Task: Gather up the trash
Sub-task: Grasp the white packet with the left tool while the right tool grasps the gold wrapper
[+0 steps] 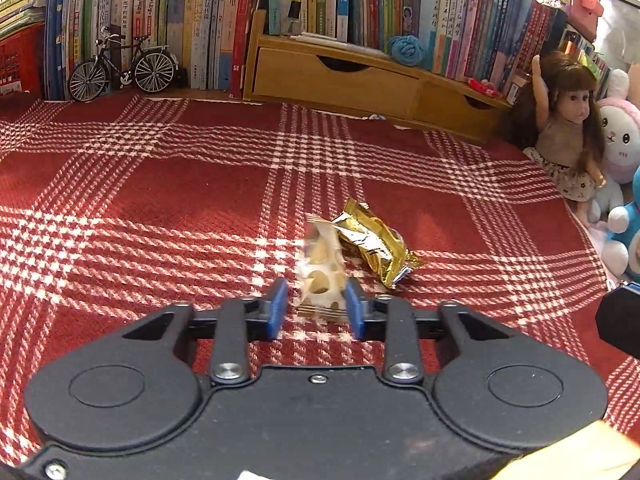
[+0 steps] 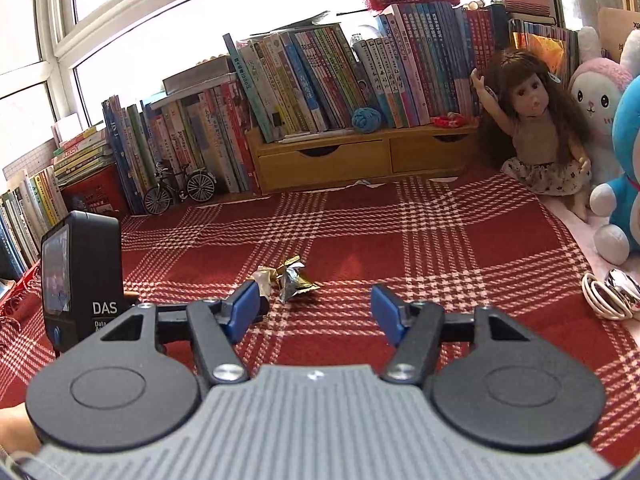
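Note:
A white and beige snack wrapper (image 1: 322,276) lies on the red plaid cloth (image 1: 160,200), between the blue pads of my left gripper (image 1: 316,308). The right pad touches it, and a small gap shows at the left pad. Just beyond it lies a crumpled gold foil wrapper (image 1: 376,244). In the right wrist view both wrappers sit ahead and left of centre: the gold one (image 2: 294,280), and the white one (image 2: 263,276) partly behind my left finger. My right gripper (image 2: 314,308) is open over bare cloth with nothing between its fingers. The left gripper's black body (image 2: 80,280) stands at the left.
Rows of books (image 2: 300,80) and a wooden drawer unit (image 2: 324,164) line the back. A model bicycle (image 1: 122,68) stands at the back left. A doll (image 2: 536,120) and plush toys (image 2: 624,152) crowd the right edge. A coiled white cable (image 2: 600,292) lies near them.

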`<state>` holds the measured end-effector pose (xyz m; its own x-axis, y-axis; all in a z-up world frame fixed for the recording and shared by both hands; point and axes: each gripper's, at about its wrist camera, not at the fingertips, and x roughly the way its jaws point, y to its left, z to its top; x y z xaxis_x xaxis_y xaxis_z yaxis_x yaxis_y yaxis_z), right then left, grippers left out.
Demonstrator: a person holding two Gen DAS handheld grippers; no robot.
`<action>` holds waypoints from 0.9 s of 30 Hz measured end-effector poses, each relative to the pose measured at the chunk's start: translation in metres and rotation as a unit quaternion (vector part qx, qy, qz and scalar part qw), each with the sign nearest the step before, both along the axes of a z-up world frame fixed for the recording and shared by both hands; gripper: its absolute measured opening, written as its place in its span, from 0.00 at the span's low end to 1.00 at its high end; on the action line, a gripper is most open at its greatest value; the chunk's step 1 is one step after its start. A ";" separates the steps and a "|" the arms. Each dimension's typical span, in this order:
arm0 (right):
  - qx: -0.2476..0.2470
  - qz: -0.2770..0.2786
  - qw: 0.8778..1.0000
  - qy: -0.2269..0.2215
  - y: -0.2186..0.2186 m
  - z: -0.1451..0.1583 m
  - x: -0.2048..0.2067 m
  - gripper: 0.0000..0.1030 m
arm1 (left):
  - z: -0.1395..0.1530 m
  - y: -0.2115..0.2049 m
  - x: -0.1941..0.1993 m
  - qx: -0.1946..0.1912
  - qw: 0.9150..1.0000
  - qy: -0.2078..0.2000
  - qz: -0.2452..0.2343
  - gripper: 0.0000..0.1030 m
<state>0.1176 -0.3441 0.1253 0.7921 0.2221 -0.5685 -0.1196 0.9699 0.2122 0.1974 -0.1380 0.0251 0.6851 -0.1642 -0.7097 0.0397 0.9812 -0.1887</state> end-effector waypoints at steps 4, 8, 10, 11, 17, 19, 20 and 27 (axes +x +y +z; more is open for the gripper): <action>0.004 -0.001 1.000 0.009 0.001 -0.010 0.017 0.71 | 0.001 0.012 -0.003 0.003 1.000 -0.014 0.007 0.10; 0.000 0.013 1.000 0.024 0.010 -0.027 0.042 0.72 | 0.011 0.035 -0.014 0.009 0.999 -0.030 0.017 0.06; 0.009 0.015 0.999 0.045 0.014 -0.039 0.058 0.72 | 0.016 0.048 -0.019 0.011 0.999 -0.035 0.028 0.05; 0.012 0.014 0.998 0.053 0.017 -0.044 0.065 0.72 | 0.018 0.057 -0.022 0.009 0.999 -0.038 0.031 0.05; -0.005 0.019 0.997 0.077 0.040 -0.064 0.100 0.75 | 0.027 0.096 -0.038 0.007 0.998 -0.046 0.045 0.05; -0.010 0.018 0.996 0.084 0.049 -0.069 0.110 0.75 | 0.029 0.103 -0.043 0.012 0.998 -0.051 0.043 0.05; -0.014 0.017 0.996 0.089 0.053 -0.072 0.115 0.75 | 0.031 0.107 -0.046 0.013 0.998 -0.054 0.042 0.05; -0.035 0.017 0.992 0.117 0.065 -0.083 0.121 0.43 | 0.034 0.118 -0.060 0.017 0.997 -0.063 0.037 0.05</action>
